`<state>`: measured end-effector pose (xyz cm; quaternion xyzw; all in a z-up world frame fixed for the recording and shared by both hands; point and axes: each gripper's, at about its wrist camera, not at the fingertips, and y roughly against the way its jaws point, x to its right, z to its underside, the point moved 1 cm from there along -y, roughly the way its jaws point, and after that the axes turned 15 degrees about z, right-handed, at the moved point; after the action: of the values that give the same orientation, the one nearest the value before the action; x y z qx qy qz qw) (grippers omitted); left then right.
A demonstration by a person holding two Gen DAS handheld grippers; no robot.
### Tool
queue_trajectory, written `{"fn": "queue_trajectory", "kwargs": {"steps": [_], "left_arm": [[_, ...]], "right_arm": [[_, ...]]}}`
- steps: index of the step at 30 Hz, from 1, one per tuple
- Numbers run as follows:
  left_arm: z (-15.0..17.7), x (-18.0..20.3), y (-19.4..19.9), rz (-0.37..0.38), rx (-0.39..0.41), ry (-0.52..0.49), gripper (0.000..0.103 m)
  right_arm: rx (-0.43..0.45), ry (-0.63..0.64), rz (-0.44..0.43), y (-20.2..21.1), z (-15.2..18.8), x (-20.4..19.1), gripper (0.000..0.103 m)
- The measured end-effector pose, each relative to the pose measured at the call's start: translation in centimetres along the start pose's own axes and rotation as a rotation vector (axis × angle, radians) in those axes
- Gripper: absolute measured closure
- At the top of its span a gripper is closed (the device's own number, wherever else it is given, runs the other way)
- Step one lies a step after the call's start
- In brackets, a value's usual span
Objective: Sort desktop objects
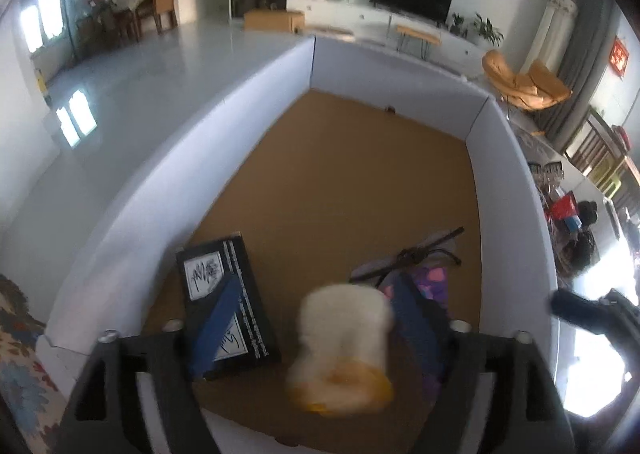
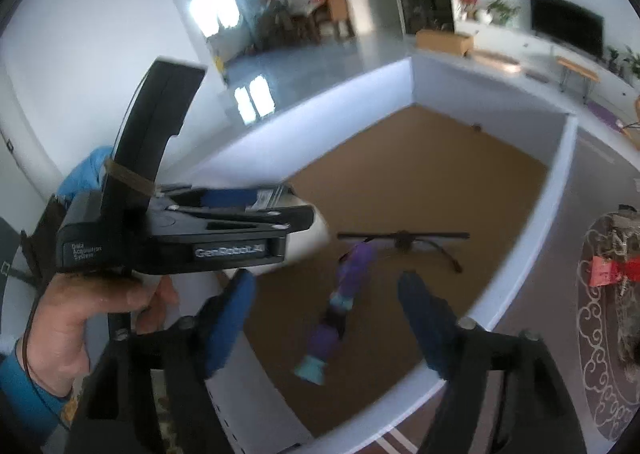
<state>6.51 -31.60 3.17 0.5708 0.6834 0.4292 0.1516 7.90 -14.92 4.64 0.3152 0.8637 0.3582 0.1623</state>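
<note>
Hovering over a white-walled box point(image 1: 256, 90) with a brown cardboard floor, both grippers point down into it with their jaws spread wide and nothing pressed between the pads.

In the left wrist view, the left gripper point(image 1: 316, 318) has its blue fingers point(image 1: 218, 328) standing well apart. A white bottle with a yellow end point(image 1: 342, 350), badly blurred, shows between them, clear of both pads; whether it rests on the box floor I cannot tell. Inside the box, by its near left wall, a black booklet with white label panels point(image 1: 224, 290) lies flat, partly behind the left finger. Toward the box's right side lies a purple patterned thing point(image 1: 434, 280) with a thin black rod and cord point(image 1: 424, 250) across its far end. The far half of the box floor is bare cardboard except for a small dark speck by the far wall.

In the right wrist view, the right gripper point(image 2: 326, 318) is likewise open, with the purple and teal thing point(image 2: 340, 306) seen in the gap between the blue fingers point(image 2: 230, 324), lying on the box floor and touching neither pad. The black rod point(image 2: 404, 236) lies just beyond it. The left gripper's black body point(image 2: 176, 230), held in a hand point(image 2: 76, 318) with a blue sleeve, crosses over the box's left wall and hides that corner.

Outside the box's right wall stands a round dark patterned surface point(image 2: 600, 334) with red items on it. Beyond the far wall are a television, plants, a low wooden bench and an orange chair.
</note>
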Motion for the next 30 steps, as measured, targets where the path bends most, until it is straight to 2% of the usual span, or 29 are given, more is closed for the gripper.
{"fn": "queue_trajectory", "kwargs": {"steps": [2,4,6,7,9,12,14,16,19,22,26,30], "left_arm": [[0.3,1.7,0.5,-0.005,0.039,-0.025,0.018],[0.8,3.4,1.1,0.021,0.070,-0.061,0.018],[1.2,6.7,1.6,0.068,0.097,-0.121,0.018],[1.6,9.0,2.1,0.108,0.111,-0.159,0.018],[1.2,12.5,2.9,0.183,0.124,-0.217,0.018],[1.7,19.0,3.2,0.315,0.118,-0.307,0.016],[2.8,23.1,2.5,0.413,0.088,-0.351,0.001],[4.1,26.3,0.6,0.482,0.039,-0.377,0.000],[6.6,29.6,-3.9,0.466,-0.056,-0.421,0.000],[7.7,30.8,-9.3,0.403,-0.122,-0.438,0.000],[7.5,30.3,-14.1,0.289,-0.149,-0.434,0.000],[7.4,29.4,-16.7,0.234,-0.157,-0.437,0.000]], "right_arm": [[0.073,-0.012,0.039,2.2,0.8,1.9,0.023],[0.148,-0.028,0.105,4.4,2.1,3.9,0.010],[0.195,-0.067,0.202,6.2,4.0,7.3,0.002],[0.200,-0.098,0.271,7.0,5.8,10.0,0.002],[0.178,-0.135,0.368,7.5,8.3,13.5,0.002],[0.046,-0.215,0.541,7.6,13.1,20.9,0.002],[-0.026,-0.254,0.622,7.6,15.5,24.8,0.002],[-0.077,-0.286,0.669,7.9,17.3,27.2,0.002],[-0.125,-0.335,0.712,8.6,19.7,29.8,0.002],[-0.133,-0.362,0.730,8.8,20.5,30.7,0.002],[-0.161,-0.346,0.739,7.6,20.8,29.8,0.002],[-0.171,-0.291,0.787,7.0,20.2,29.2,0.000]]}}
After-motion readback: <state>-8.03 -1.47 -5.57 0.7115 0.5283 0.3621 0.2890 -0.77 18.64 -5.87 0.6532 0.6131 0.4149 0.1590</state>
